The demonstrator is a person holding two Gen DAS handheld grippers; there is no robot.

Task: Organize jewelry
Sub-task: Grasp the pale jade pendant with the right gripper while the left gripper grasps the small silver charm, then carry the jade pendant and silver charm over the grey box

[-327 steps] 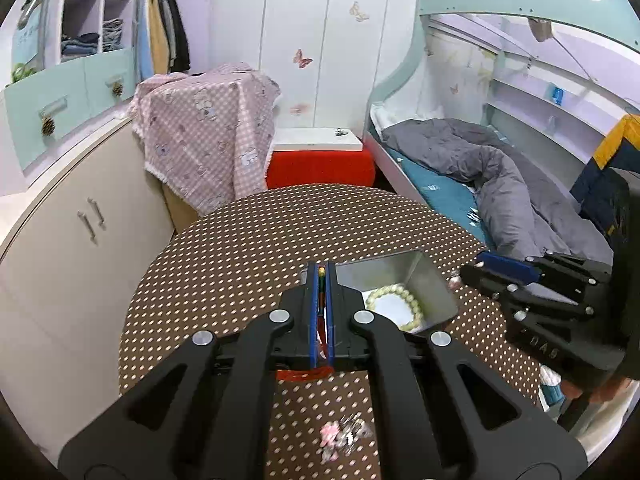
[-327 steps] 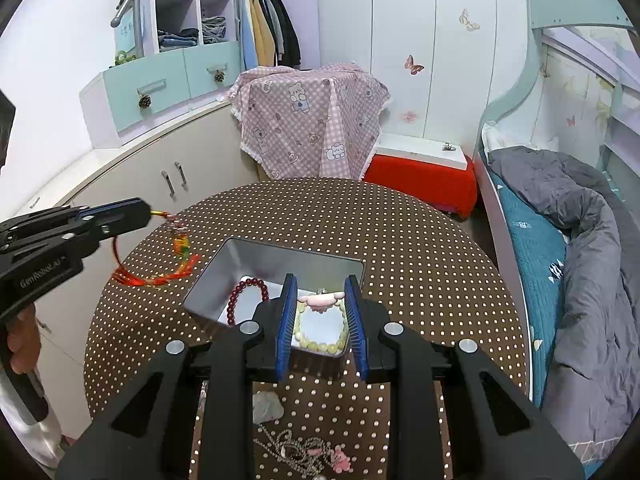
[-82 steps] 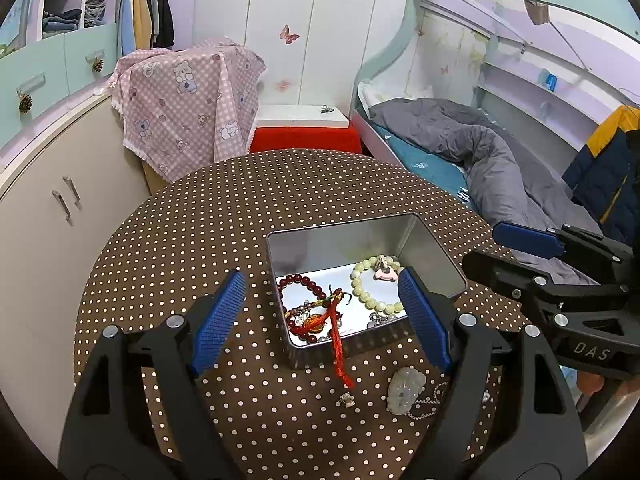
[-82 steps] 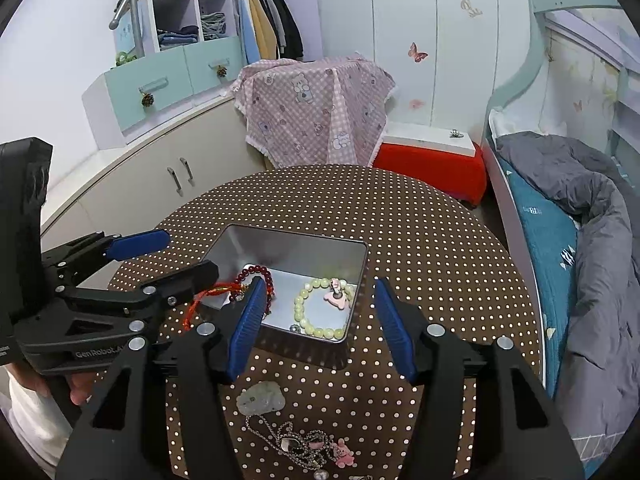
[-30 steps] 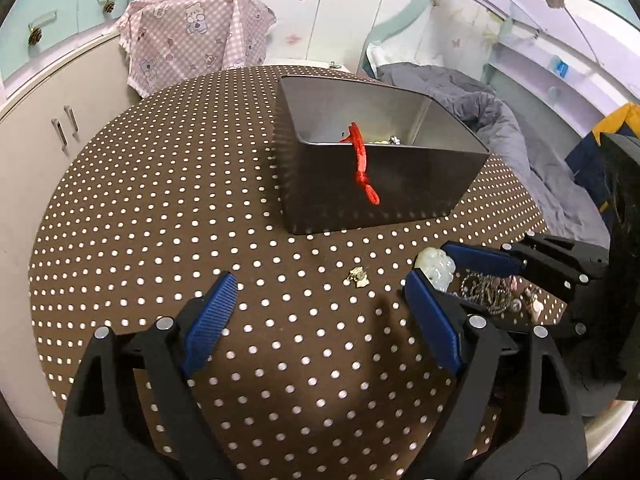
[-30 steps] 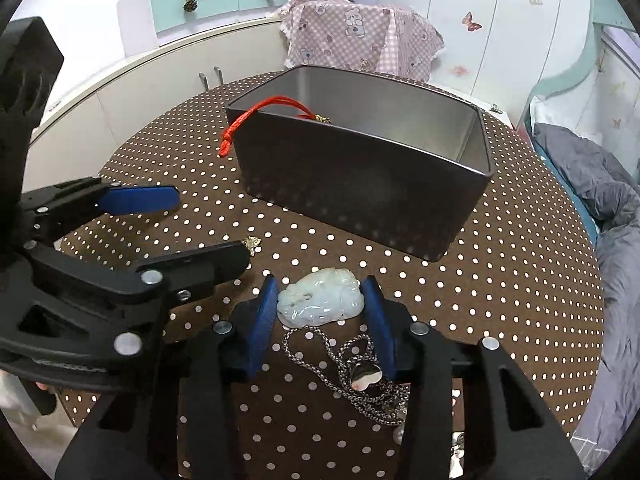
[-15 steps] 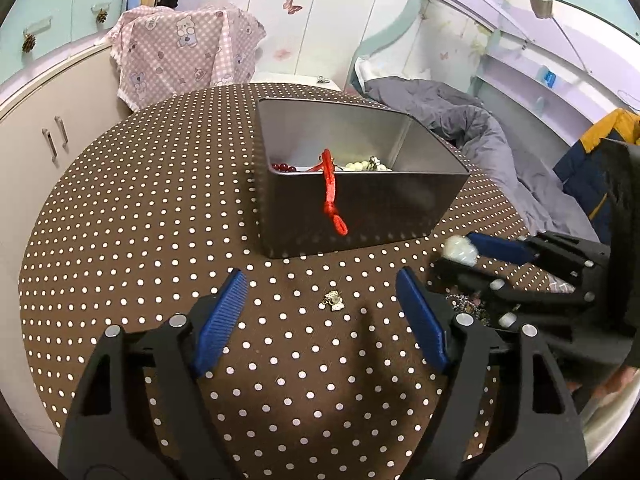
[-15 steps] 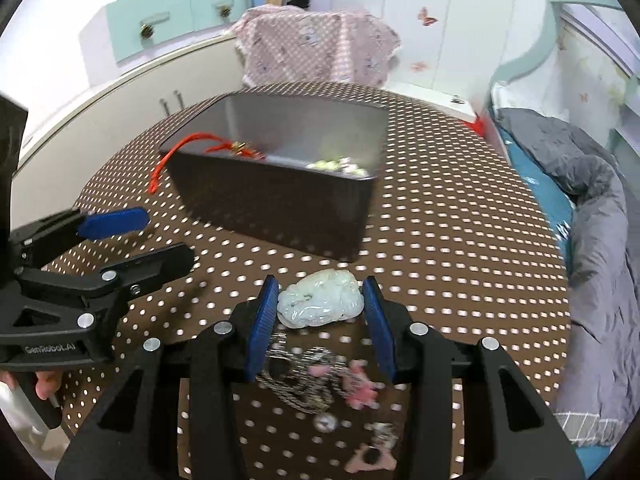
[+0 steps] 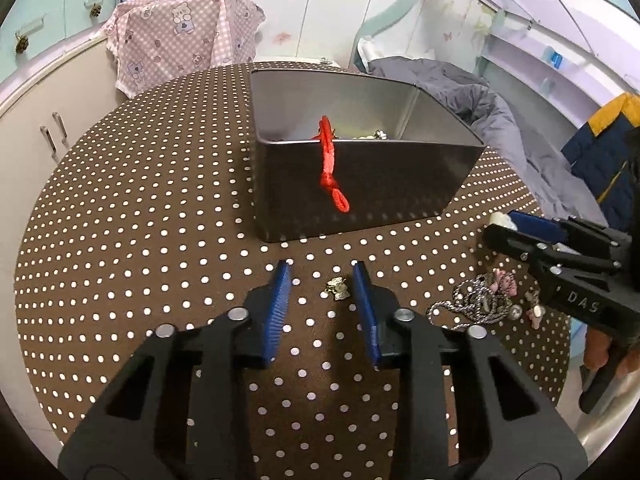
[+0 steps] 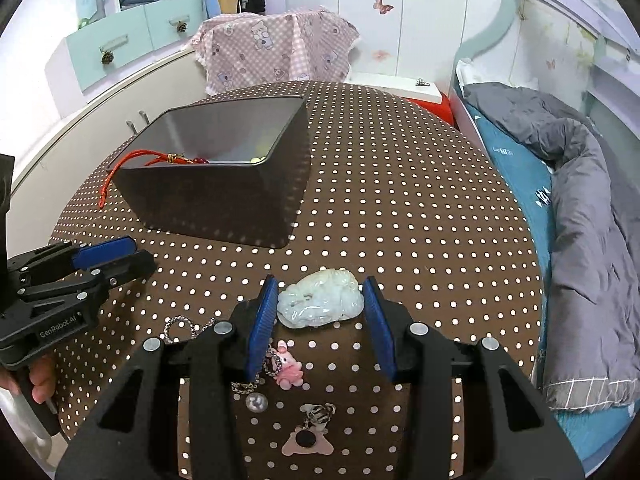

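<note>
The jaws of the left gripper are held apart around one small metal charm lying on the dotted table. One red cord is draped over the near wall of the single metal tin. One pale jade pendant, long axis crosswise, is clamped by the right gripper above the table; a chain is seen beneath.

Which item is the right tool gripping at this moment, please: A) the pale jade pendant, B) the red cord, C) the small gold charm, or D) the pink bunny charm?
A: in the right wrist view the pale jade pendant sits clamped between the blue pads of the right tool, lifted above the dotted table.
</note>
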